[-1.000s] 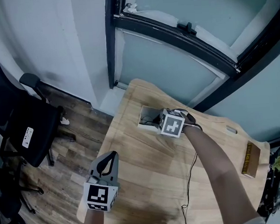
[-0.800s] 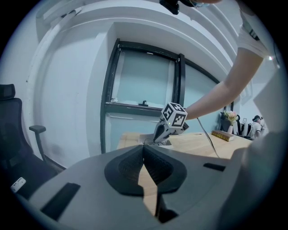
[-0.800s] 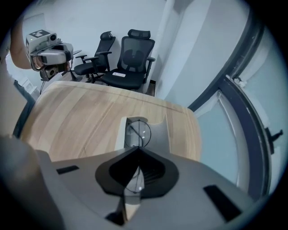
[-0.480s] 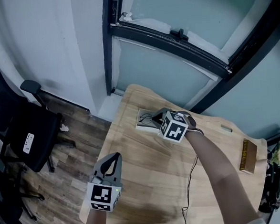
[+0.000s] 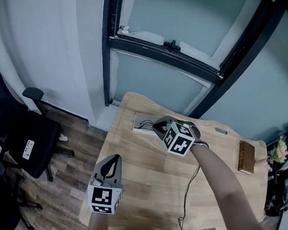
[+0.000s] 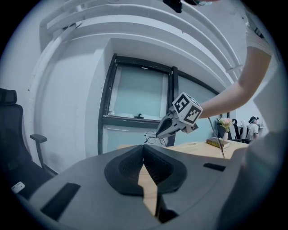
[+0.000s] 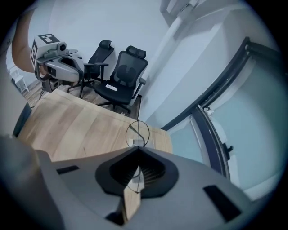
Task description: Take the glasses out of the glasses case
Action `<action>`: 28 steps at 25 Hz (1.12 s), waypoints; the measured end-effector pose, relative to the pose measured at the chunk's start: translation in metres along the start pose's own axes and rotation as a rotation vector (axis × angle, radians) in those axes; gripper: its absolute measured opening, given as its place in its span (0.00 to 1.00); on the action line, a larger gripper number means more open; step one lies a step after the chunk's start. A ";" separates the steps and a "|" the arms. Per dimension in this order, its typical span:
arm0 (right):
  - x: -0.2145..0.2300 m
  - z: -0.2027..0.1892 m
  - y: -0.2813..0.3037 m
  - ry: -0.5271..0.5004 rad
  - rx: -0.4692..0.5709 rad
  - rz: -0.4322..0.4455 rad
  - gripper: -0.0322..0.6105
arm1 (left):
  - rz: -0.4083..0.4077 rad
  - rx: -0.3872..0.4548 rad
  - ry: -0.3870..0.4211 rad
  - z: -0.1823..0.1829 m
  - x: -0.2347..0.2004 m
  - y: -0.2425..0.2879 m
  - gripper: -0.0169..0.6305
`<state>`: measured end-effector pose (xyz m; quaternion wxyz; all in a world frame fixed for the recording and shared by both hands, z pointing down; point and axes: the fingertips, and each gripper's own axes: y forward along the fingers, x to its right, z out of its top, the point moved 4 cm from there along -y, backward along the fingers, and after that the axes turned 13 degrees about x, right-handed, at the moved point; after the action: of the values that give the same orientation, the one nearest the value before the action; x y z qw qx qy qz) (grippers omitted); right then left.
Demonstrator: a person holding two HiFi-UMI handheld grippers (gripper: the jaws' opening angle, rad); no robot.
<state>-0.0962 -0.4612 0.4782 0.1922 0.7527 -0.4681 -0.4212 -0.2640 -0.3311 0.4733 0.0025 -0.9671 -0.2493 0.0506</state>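
My right gripper hangs above the white glasses case, which lies near the far edge of the wooden table. It is shut on the thin-rimmed round glasses, which are lifted clear of the table. In the right gripper view a round lens stands just past the closed tips, with the case below it. My left gripper is over the table's near left part, well apart from the case. Its jaws meet at the tips with nothing between them.
Black office chairs stand on the wood floor left of the table. A brown book lies at the table's right edge, with flowers beyond it. A thin cable runs down the table's middle. A dark window frame is behind.
My right gripper has risen from the case with the glasses in it. The left gripper has come up a little.
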 end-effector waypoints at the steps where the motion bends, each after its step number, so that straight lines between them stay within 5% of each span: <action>1: -0.004 0.005 -0.010 0.002 0.011 -0.016 0.07 | 0.002 0.007 0.006 0.005 0.004 -0.004 0.05; 10: -0.049 0.037 -0.109 0.130 0.152 -0.218 0.07 | 0.007 0.075 0.054 0.053 0.034 -0.037 0.05; 19: -0.093 0.042 -0.219 0.441 0.439 -0.575 0.07 | -0.040 0.161 0.132 0.100 0.061 -0.049 0.05; 28: -0.127 0.045 -0.295 0.537 0.534 -0.844 0.07 | -0.086 0.223 0.198 0.132 0.085 -0.054 0.05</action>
<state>0.0009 -0.2021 0.3088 -0.0776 0.9777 -0.1516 -0.1224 -0.2293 -0.2454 0.3352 0.1363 -0.9496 -0.2817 -0.0176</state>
